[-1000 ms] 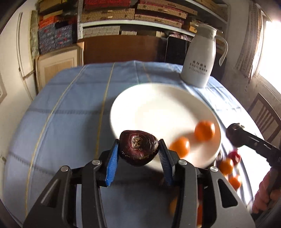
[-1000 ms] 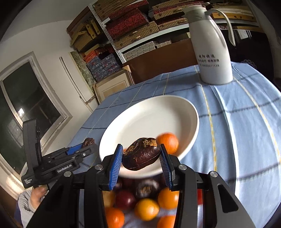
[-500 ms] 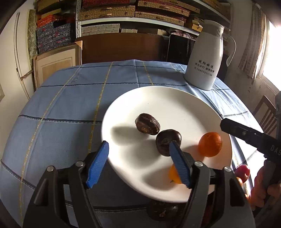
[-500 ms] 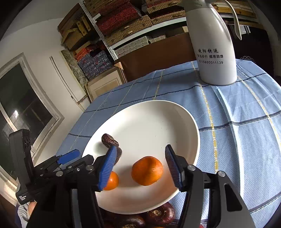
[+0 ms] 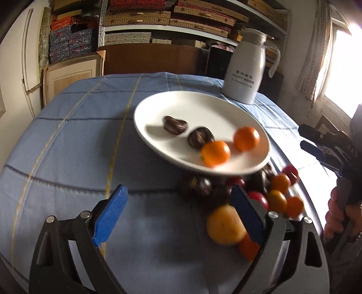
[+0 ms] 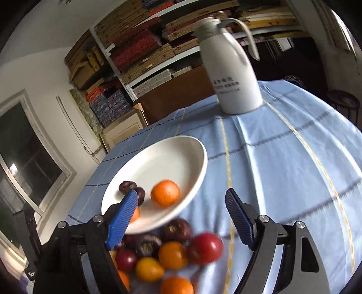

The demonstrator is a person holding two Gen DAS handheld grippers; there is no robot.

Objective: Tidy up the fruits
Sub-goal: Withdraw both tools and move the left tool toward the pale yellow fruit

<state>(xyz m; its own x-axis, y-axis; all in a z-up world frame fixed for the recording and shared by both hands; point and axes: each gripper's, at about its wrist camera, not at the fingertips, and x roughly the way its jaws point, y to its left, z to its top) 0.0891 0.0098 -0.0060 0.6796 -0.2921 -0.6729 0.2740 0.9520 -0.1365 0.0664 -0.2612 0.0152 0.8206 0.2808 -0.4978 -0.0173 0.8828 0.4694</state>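
A white plate [image 5: 185,106] [image 6: 172,153] on the blue tablecloth holds two dark brown fruits [image 5: 175,125] [image 5: 201,140] and two oranges [image 5: 215,152] [image 5: 246,138]. A pile of loose fruits lies in front of the plate: dark brown ones [image 6: 147,245], red ones [image 6: 204,248], orange and yellow ones [image 6: 172,254] [image 5: 225,225]. My left gripper [image 5: 178,214] is open and empty, above the cloth left of the pile. My right gripper [image 6: 181,219] is open and empty, over the pile near the plate's front rim.
A white thermos jug [image 5: 247,72] [image 6: 233,74] stands at the back of the table behind the plate. Shelves with boxes [image 5: 158,20] line the far wall. A chair [image 5: 325,122] stands at the right of the table.
Both grippers let go of their dark brown fruits onto the plate, opened, and drew back toward the near side. The fruit pile has come into view under them.
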